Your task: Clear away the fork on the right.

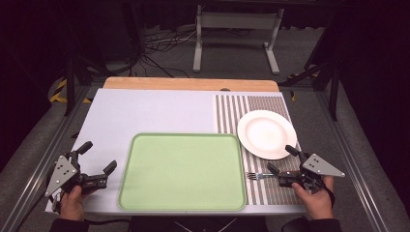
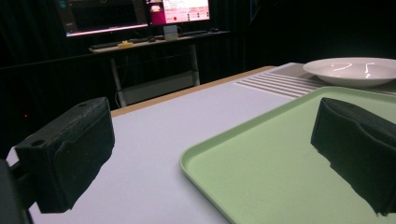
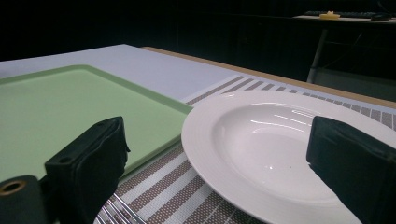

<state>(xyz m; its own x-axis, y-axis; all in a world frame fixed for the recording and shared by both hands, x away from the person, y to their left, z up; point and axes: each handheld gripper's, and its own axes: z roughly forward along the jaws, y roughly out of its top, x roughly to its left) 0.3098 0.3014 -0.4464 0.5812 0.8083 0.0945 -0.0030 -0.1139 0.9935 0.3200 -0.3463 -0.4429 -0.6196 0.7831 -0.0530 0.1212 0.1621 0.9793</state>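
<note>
Your right gripper [image 1: 281,158] hangs spread over the metal fork [image 1: 258,175] beside the glossy round plate [image 1: 267,134]; your left gripper [image 1: 98,156] gapes empty.

A dim room with dark surroundings. Grey carpet floor [image 1: 232,58] lies beyond the worktop [image 1: 145,111], which has a pale top and a wooden far edge. A tangle of black cables [image 1: 154,46] runs across the floor. A grey metal stand [image 1: 237,29] with two legs sits behind the worktop. In the left gripper view, a desk [image 2: 154,42] farther off carries two lit monitors [image 2: 140,11] and a keyboard [image 2: 105,45].
</note>
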